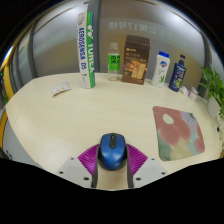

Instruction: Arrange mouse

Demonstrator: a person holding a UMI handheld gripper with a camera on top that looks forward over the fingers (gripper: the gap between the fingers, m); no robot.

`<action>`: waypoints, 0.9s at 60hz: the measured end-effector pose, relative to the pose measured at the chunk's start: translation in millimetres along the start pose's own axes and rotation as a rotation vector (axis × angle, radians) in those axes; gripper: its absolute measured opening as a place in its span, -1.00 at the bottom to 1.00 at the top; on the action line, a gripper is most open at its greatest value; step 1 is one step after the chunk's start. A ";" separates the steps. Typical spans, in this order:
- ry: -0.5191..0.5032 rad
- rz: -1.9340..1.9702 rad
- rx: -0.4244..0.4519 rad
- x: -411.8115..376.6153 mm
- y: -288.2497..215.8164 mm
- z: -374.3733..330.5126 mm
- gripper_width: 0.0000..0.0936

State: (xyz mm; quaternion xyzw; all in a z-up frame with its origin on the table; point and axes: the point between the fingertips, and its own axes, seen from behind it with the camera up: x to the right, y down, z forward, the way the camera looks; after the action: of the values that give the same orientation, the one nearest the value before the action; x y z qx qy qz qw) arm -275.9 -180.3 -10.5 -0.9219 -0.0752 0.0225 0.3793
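Observation:
A blue computer mouse (111,150) with a black wheel sits between my gripper's (112,158) two fingers, whose purple pads (89,157) press on both its sides. The gripper is shut on the mouse and holds it just above the pale table (90,115). A mouse pad with a red, green and pink pattern (177,133) lies on the table ahead and to the right of the fingers.
Along the table's back edge stand a tall white and green tube (86,45), a small bottle (115,62), a brown box (135,59), a white pouch (161,69) and a dark blue bottle (178,73). A small wrapper (61,90) lies far left. Green leaves (214,92) show far right.

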 end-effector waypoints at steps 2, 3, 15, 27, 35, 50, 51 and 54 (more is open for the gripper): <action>-0.017 -0.011 0.001 -0.7 -4.2 -1.5 -0.16; -0.029 -0.016 0.006 -1.3 -8.3 -3.1 -0.17; -0.114 0.024 0.234 33.2 -129.8 -64.9 -0.17; 0.016 0.109 0.337 172.5 -189.3 -75.9 -0.18; 0.084 0.149 0.152 238.4 -117.9 -19.4 -0.18; 0.065 0.132 -0.020 255.5 -30.3 32.9 0.06; 0.064 0.135 -0.028 255.6 -28.2 33.0 0.09; 0.074 0.141 -0.032 257.6 -26.9 29.5 0.22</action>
State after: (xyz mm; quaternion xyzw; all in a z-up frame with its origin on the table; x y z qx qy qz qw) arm -27.6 -100.8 -8.6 -0.9311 0.0036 0.0140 0.3645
